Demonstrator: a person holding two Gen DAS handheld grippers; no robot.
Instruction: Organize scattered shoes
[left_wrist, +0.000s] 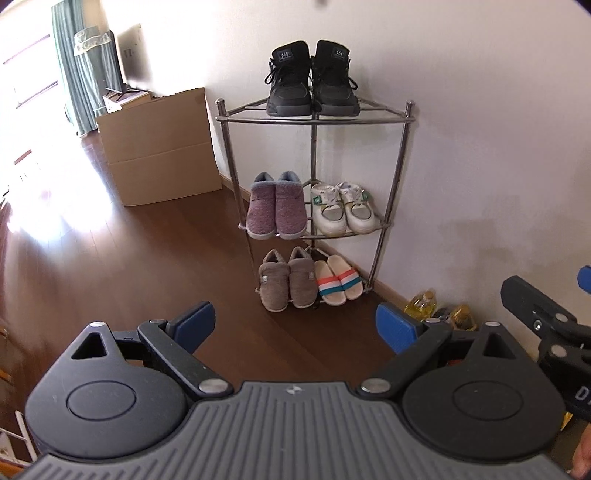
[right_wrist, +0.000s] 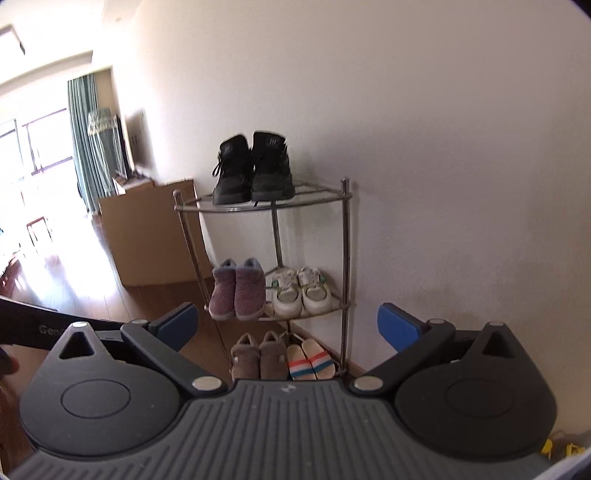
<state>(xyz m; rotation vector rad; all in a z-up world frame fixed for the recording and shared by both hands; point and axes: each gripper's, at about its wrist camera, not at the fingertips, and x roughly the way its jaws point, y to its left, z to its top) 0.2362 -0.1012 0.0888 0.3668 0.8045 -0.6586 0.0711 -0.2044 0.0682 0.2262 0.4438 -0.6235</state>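
Note:
A chrome corner shoe rack (left_wrist: 402, 155) (right_wrist: 345, 236) stands against the white wall. Black high-top sneakers (left_wrist: 312, 79) (right_wrist: 253, 170) sit on its top shelf. Purple fuzzy slippers (left_wrist: 277, 206) (right_wrist: 238, 290) and white sneakers (left_wrist: 343, 210) (right_wrist: 301, 293) sit on the middle shelf. Grey-brown slippers (left_wrist: 288, 278) (right_wrist: 260, 356) and striped slides (left_wrist: 338, 282) (right_wrist: 310, 360) sit at the bottom. My left gripper (left_wrist: 295, 325) is open and empty, back from the rack. My right gripper (right_wrist: 288, 328) is open and empty too; part of it shows in the left wrist view (left_wrist: 546, 325).
A large cardboard box (left_wrist: 159, 147) (right_wrist: 147, 240) stands on the dark wood floor (left_wrist: 147, 266) left of the rack. Yellow bottles (left_wrist: 424, 304) stand by the wall's baseboard to the right. Green curtains (left_wrist: 77, 66) and a bright window lie far left.

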